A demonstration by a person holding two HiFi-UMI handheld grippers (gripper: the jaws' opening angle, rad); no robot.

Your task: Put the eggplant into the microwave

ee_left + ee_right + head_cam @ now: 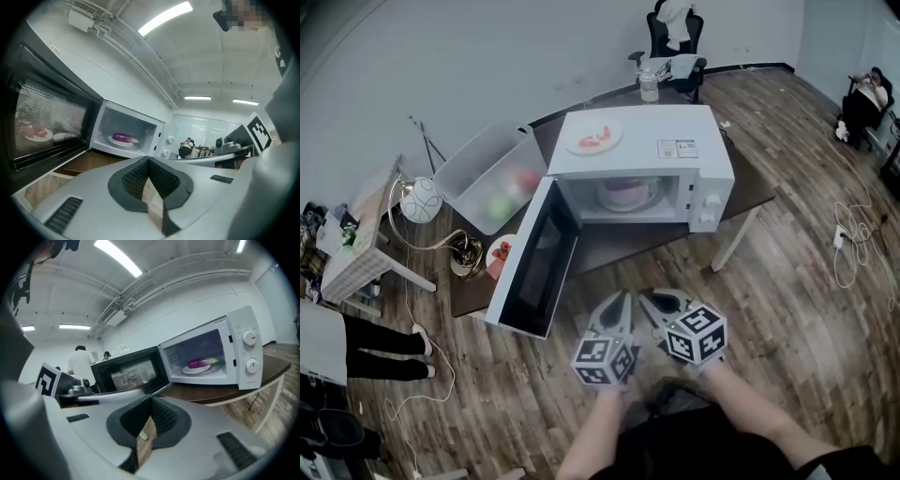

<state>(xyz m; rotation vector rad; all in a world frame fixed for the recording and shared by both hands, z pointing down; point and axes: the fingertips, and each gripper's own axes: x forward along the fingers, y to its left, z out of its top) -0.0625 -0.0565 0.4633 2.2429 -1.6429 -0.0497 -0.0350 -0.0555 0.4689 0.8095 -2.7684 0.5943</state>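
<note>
Inside the microwave (642, 169) the head view gives only a pale blur; both gripper views show the eggplant (202, 363) lying on a white plate (199, 370) in its cavity; the door (534, 272) stands wide open at the microwave's left, on the counter (619, 251); the left gripper (148, 161) and right gripper (151, 400) are closed, empty, well in front of the microwave; a clear bin (487, 173) left of it holds blurred items.

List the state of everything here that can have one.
microwave door: open, swung wide
eggplant: lying on the plate inside the microwave
left claw: shut, empty
right claw: shut, empty
</note>
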